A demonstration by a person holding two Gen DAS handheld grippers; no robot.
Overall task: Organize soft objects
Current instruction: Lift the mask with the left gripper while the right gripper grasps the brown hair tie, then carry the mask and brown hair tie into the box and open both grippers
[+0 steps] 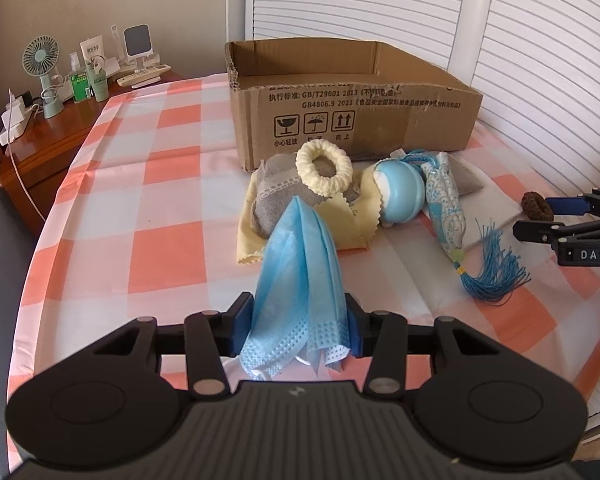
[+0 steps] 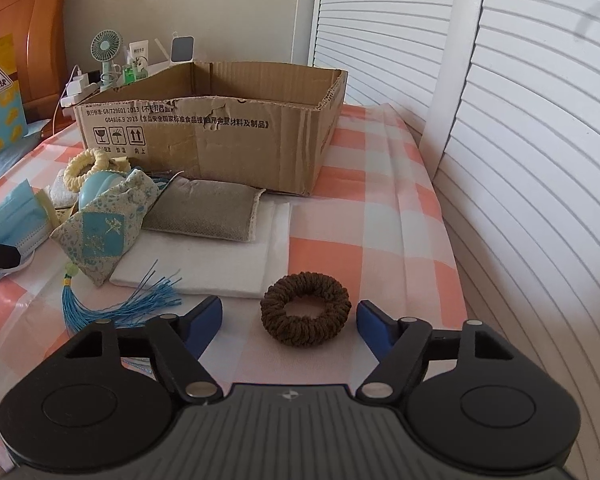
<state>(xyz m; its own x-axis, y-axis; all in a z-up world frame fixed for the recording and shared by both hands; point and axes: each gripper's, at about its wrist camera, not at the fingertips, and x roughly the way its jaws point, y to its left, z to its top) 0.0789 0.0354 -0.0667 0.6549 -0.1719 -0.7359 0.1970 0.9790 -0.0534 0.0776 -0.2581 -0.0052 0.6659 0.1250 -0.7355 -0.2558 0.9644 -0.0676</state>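
I see a big cardboard box (image 1: pixel 352 108) standing open on the pink and white checked cloth (image 1: pixel 140 200), and I tell where things are from that box. My left gripper (image 1: pixel 300 320) is squeezing a blue face mask (image 1: pixel 300 256) between its two blue pads, well in front of the box. The mask stands up like a little tent. My right gripper (image 2: pixel 290 322) is wide, with a brown hair ring (image 2: pixel 306 309) lying flat on the cloth between its fingers. The pads do not touch the ring. This ring is in front of the box, toward its right end. Just in front of the box lies a pile of soft things. A cream hair ring (image 1: pixel 324 172) sits on a grey pouch (image 1: pixel 284 204), and a yellow cloth (image 1: pixel 340 224) lies under them. Beside them is a round blue ball (image 1: pixel 404 196). A blue patterned bag (image 2: pixel 104 224) with a long blue tassel (image 2: pixel 112 304) leans next to it. Another grey pad (image 2: pixel 204 216) rests on a white sheet (image 2: pixel 220 260), close to the front wall of the box.
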